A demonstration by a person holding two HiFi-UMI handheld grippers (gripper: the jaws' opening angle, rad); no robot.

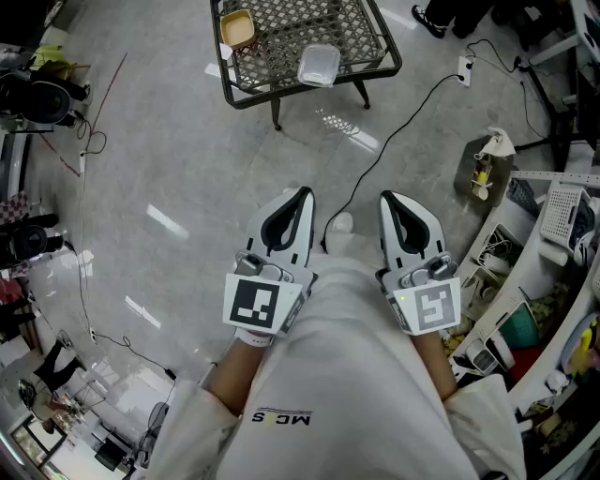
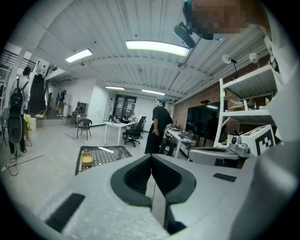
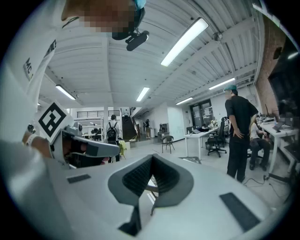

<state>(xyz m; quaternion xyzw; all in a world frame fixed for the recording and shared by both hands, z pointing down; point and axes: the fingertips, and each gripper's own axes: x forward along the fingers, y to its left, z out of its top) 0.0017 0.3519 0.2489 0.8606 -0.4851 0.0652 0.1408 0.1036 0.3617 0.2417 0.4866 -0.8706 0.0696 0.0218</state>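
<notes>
The pale grey polished floor fills most of the room from where I stand; a person in a white shirt looks down over it with a tool in each hand. Ahead of them is a low black metal mesh counter on dark legs, well apart from both tools.

The left gripper, white with black-lined jaws and a square-marker cube at its back, is held close against the person's body and points out over the floor; in the left gripper view its jaws are clenched tip to tip with nothing between them. The right gripper is held just beside it in the same way; in the right gripper view its jaws are likewise pressed together and empty.

On the counter, a clear plastic container lies at the near edge, right of the middle; a shallow yellow tub sits along the left edge. Neither is touched or lifted; as far as I can judge, nothing has been handled, and both pieces lie out of reach of the jaws.

A thin black cable trails over the floor between the counter and the cluttered shelving on the right.
</notes>
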